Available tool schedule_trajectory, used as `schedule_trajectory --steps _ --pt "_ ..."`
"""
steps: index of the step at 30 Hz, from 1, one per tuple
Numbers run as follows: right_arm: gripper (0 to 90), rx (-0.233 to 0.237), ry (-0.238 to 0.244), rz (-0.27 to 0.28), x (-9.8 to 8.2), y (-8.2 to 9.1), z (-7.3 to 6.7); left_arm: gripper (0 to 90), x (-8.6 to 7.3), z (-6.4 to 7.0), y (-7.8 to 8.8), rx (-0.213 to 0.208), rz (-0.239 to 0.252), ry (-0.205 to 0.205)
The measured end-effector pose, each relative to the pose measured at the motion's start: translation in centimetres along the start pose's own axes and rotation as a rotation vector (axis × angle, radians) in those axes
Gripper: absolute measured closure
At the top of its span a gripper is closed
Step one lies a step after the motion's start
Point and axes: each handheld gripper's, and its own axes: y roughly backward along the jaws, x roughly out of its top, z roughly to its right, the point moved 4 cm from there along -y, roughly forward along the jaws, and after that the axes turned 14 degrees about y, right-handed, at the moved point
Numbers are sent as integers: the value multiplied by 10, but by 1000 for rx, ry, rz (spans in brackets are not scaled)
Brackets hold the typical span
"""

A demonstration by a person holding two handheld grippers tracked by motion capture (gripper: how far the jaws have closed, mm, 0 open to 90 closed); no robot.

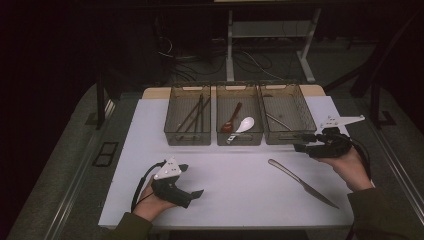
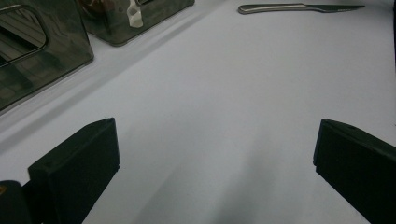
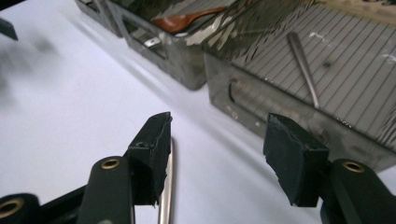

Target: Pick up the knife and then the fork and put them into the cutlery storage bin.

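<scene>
- the long silver metal table knife lies flat on the white counter, right of the middle, handle end toward the trays and blade tip toward the person's side.
- the right gripper is held in the person's right hand, just in front of the right-hand tray and just beyond the knife's handle end; its fingers stand apart with nothing between them.
- in the right gripper view the knife's handle shows on the counter beside and below the left finger; whether they touch, i cannot tell.
- the left gripper rests low over the counter at the near left, held in the person's left hand, well apart from the knife; its fingers are wide apart and empty.
- 3 smoky translucent plastic trays stand side by side along the far part of the counter.
- the left tray holds dark chopsticks.
- the middle tray holds a reddish-brown wooden spoon and a white ceramic spoon.
- the right tray holds a slim metal utensil; which kind it is, i cannot tell.
</scene>
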Motion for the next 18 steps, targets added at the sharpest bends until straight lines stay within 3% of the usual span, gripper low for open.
schedule_trajectory --steps 12,18 --pt "410 29 23 -38 -16 4 -20 0 0 1 0 -3 2 0" --pt "420 35 48 -100 -25 3 -31 0 0 1 0 -4 2 -4"
